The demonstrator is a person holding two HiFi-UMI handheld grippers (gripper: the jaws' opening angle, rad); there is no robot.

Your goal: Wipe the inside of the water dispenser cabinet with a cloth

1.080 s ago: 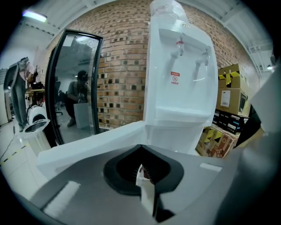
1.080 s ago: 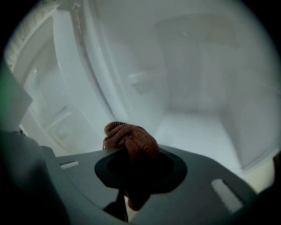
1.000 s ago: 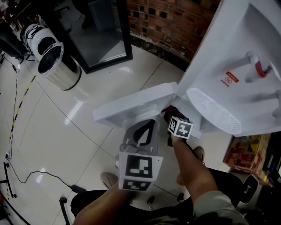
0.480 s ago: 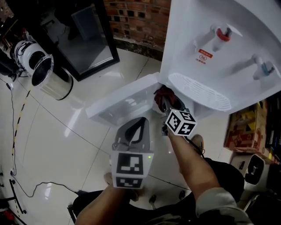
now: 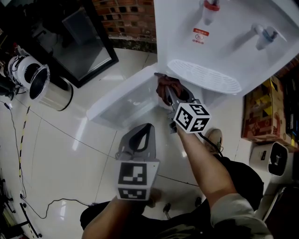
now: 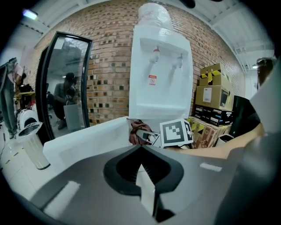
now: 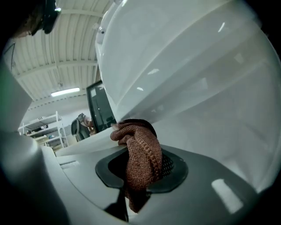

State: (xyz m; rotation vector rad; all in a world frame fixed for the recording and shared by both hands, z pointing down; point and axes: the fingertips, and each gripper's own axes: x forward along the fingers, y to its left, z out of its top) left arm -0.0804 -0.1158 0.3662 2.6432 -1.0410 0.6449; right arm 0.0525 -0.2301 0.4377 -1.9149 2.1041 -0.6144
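Observation:
A white water dispenser (image 5: 224, 42) stands ahead, its lower cabinet door (image 5: 121, 100) swung open to the left. My right gripper (image 5: 169, 93) is at the top of the cabinet opening, just under the drip tray. It is shut on a bunched brown cloth (image 7: 140, 158), and its jaws have just closed a little tighter on it. The cloth (image 5: 162, 87) lies against the cabinet's white upper edge. My left gripper (image 5: 147, 127) hovers in front of the open door, shut and empty. In the left gripper view, the cloth (image 6: 135, 131) shows beside the door (image 6: 88, 140).
A steel bin (image 5: 44, 86) stands on the tiled floor at the left, next to a black-framed glass panel (image 5: 88, 42). Cardboard boxes (image 5: 257, 107) are stacked right of the dispenser. A cable (image 5: 51, 205) runs along the floor at lower left. Behind is a brick wall (image 5: 126, 14).
The right gripper has risen with the cloth from low in the cabinet opening to its top edge. The left gripper has shifted slightly beside the door.

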